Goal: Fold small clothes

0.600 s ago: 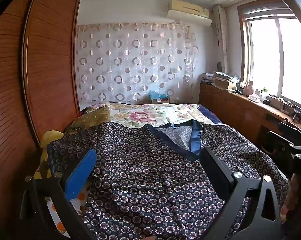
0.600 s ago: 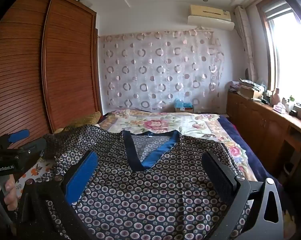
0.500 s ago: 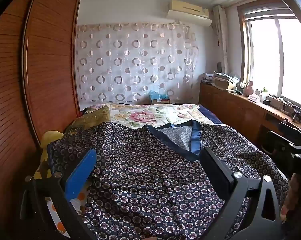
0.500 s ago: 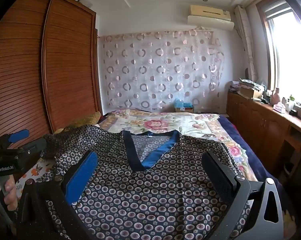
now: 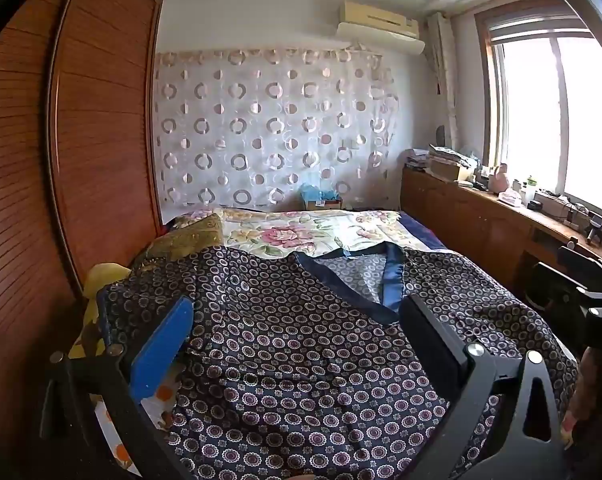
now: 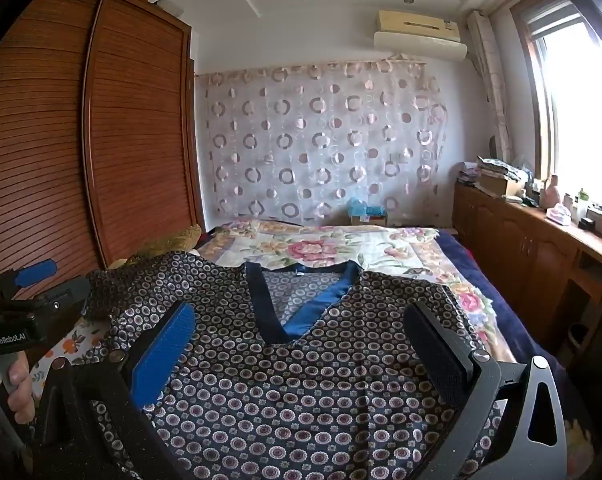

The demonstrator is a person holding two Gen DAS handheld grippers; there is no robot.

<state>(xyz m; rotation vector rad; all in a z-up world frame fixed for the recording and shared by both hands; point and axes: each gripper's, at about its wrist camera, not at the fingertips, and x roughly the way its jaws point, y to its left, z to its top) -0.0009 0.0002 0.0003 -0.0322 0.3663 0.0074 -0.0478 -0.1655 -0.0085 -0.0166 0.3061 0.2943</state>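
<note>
Lying spread out and face up on the bed, the patterned garment shows no fold yet: its blue-trimmed V-neck points toward the camera end, the body is flat across the floral bedcover, and the sleeve on the wardrobe side is bunched near the bed's edge. Both tongs are released, with wide gaps between their fingers and nothing between them. The left tongs hang over the garment's left half, the blue pad above the spot where cloth gives way to the bedcover; the right tongs hang over the chest below the neckline. In the right wrist view the left tongs appear at the picture's left edge, close to the bunched sleeve, gripped by the person's left hand. By my reading the task is at its very beginning: the garment is laid out, which is the only preparation visible, and every fold remains, likely the sleeves and sides inward first, then the length doubled over. Whether other clothes wait nearby cannot be seen from these views.
</note>
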